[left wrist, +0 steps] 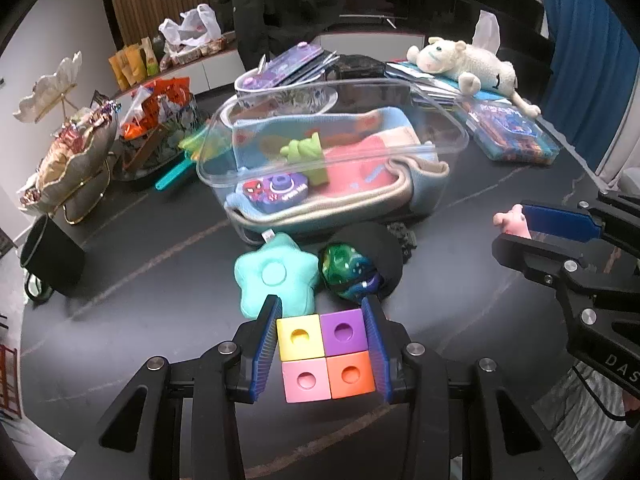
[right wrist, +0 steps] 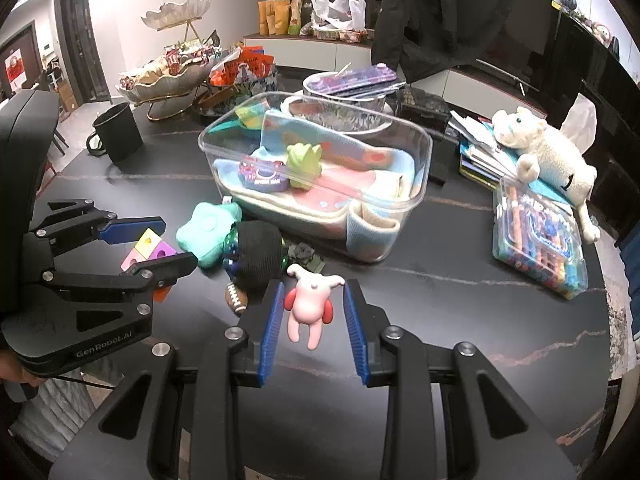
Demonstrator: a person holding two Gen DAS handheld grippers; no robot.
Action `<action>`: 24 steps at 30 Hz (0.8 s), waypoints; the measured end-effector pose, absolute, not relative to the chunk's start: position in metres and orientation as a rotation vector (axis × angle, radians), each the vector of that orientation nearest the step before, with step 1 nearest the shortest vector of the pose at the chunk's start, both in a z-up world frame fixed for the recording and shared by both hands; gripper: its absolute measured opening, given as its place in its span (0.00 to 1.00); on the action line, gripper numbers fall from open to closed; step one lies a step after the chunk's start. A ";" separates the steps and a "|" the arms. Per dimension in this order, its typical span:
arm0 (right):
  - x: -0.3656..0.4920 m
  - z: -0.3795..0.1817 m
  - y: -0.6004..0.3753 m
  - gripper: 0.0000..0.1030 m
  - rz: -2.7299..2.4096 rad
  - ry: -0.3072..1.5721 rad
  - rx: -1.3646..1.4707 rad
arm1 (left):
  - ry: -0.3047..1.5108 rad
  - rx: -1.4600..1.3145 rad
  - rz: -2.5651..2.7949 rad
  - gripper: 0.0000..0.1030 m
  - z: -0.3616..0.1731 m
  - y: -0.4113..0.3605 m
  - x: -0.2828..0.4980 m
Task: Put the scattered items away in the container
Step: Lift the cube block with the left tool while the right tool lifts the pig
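A four-colour cube block (left wrist: 326,354) sits between the blue pads of my left gripper (left wrist: 322,344), which is shut on its two sides. My right gripper (right wrist: 310,320) is open around a pink toy figure (right wrist: 308,308) lying on the black table, with a gap beside the right pad. The clear plastic container (left wrist: 440,120) stands behind, holding folded blue and pink cloth, a green frog toy (right wrist: 304,160) and a Spider-Man toy camera (left wrist: 276,192). In front of it lie a teal star plush (left wrist: 276,276), a green-blue ball (left wrist: 348,276), a black beanie (right wrist: 258,252) and a small football (right wrist: 236,298).
A black mug (right wrist: 118,132) and snack stands (right wrist: 172,76) are at the left. A white plush lamb (right wrist: 544,152) lies on books at the right, near a box of markers (right wrist: 536,244). A bowl with purple cases (right wrist: 348,84) is behind the container. The table edge (right wrist: 600,300) curves right.
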State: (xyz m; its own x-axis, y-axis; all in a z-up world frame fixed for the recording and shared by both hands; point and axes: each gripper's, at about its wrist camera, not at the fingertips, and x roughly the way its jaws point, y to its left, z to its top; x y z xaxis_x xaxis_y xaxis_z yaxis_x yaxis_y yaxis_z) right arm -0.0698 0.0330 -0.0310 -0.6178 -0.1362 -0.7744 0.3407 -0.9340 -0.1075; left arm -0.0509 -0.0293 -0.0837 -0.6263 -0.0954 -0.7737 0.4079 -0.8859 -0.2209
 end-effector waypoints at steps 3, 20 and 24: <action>-0.073 -0.026 0.033 0.27 -2.588 0.362 1.195 | 0.546 1.169 -2.546 0.36 -0.079 -0.032 -0.052; -0.098 -0.005 0.029 0.27 -2.602 0.391 1.141 | 0.518 1.093 -2.549 0.37 -0.050 -0.067 -0.070; -0.106 0.001 0.028 0.27 -2.607 0.394 1.124 | 0.512 1.078 -2.545 0.37 -0.045 -0.078 -0.077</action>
